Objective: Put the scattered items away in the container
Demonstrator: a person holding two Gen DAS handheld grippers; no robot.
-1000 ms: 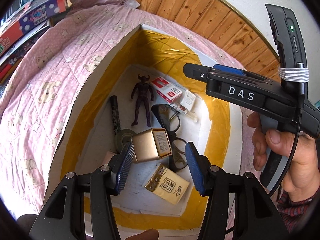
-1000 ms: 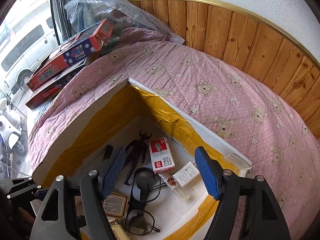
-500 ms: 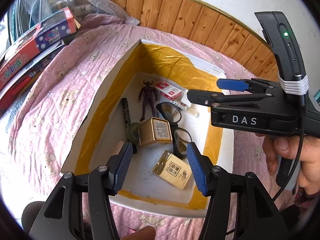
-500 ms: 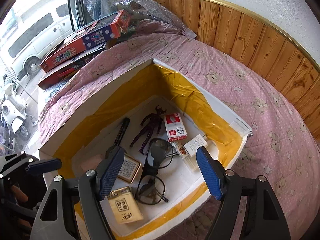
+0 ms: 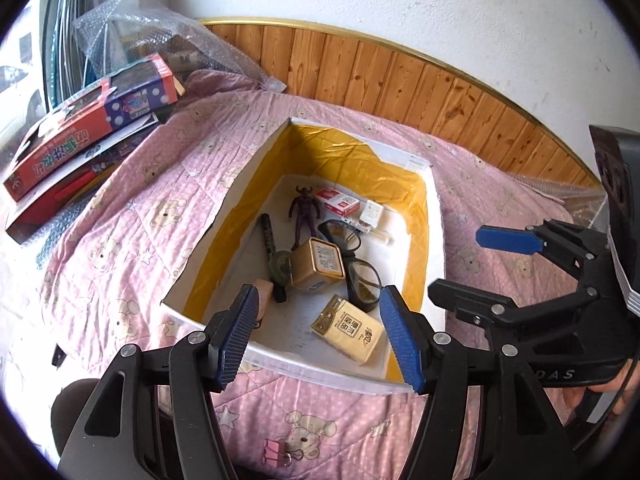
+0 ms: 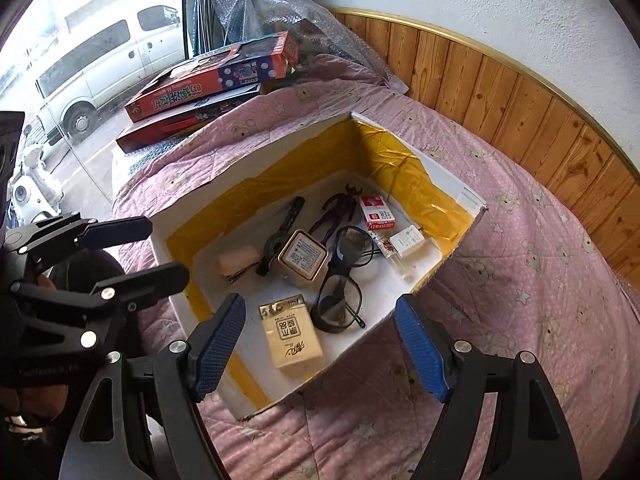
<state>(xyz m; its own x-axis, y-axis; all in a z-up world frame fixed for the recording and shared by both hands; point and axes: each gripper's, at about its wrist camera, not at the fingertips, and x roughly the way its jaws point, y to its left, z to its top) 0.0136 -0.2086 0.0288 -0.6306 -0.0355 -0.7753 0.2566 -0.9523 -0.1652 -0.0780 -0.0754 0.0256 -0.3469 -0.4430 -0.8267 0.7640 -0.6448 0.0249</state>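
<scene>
A white box with yellow-taped inner walls [image 5: 416,216] [image 6: 280,168] sits on the pink quilt. Inside lie a gold tin [image 5: 318,264] [image 6: 302,256], black glasses [image 5: 360,272] [image 6: 340,280], a tan tissue pack [image 5: 348,330] [image 6: 292,330], a dark figurine [image 5: 305,212] [image 6: 336,210], a red-and-white pack [image 5: 336,202] [image 6: 376,212], a black marker [image 5: 270,236] and a tape roll [image 5: 280,266]. My left gripper [image 5: 320,338] is open and empty above the box's near rim. My right gripper [image 6: 320,346] is open and empty above the box; it also shows in the left wrist view [image 5: 480,272].
A pink binder clip [image 5: 276,452] lies on the quilt [image 5: 132,220] in front of the box. Red game boxes [image 5: 92,124] [image 6: 216,76] and bubble wrap [image 6: 280,12] are stacked at the far left. A wooden headboard [image 6: 520,108] runs behind.
The gold tin left my left gripper and now lies in the box. Both grippers have pulled back and up, away from the box.
</scene>
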